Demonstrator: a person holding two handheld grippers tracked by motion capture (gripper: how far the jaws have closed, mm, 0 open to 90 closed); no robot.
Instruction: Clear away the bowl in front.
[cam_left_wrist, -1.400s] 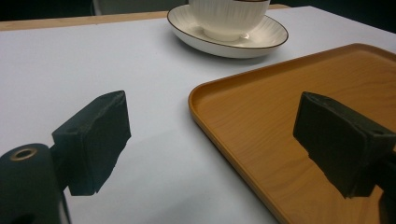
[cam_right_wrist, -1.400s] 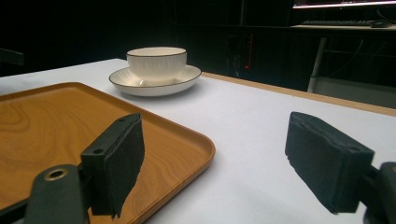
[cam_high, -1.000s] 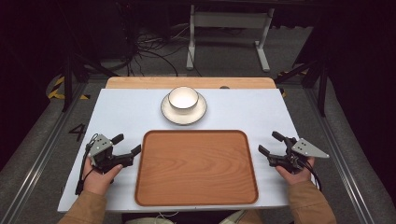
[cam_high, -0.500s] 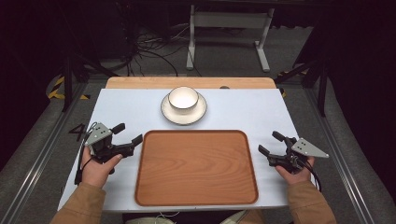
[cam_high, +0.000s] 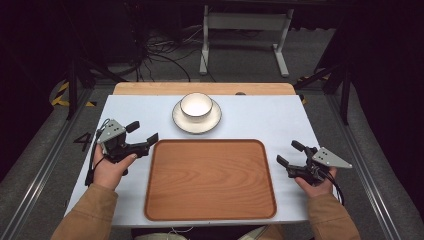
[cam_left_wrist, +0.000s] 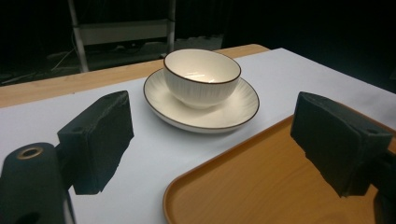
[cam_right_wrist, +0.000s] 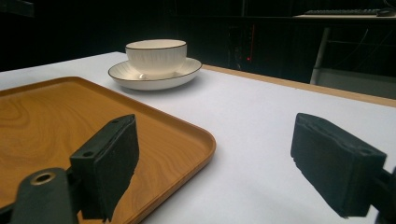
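High view: white bowl (cam_high: 196, 105) sits on a white saucer (cam_high: 196, 121) at upper centre of the frame, on the pale table cover (cam_high: 260, 117); wooden tray (cam_high: 210, 179) lies at centre just below them, apart from the saucer, bare; left gripper (cam_high: 141, 135) at left, just off the tray's upper-left corner, jaws spread and holding nothing, aimed toward the bowl; right gripper (cam_high: 290, 154) at right beside the tray's edge, jaws likewise apart and empty. Left gripper view: both black pads stand wide at the lower corners; bowl (cam_left_wrist: 202, 78) on saucer (cam_left_wrist: 219, 112) in upper centre, between the pads but farther off; tray corner (cam_left_wrist: 261, 186) at lower right. Right gripper view: pads wide apart, nothing between them; tray (cam_right_wrist: 56, 121) fills the left; bowl (cam_right_wrist: 156, 56) and saucer (cam_right_wrist: 154, 76) stand at upper left beyond the tray.
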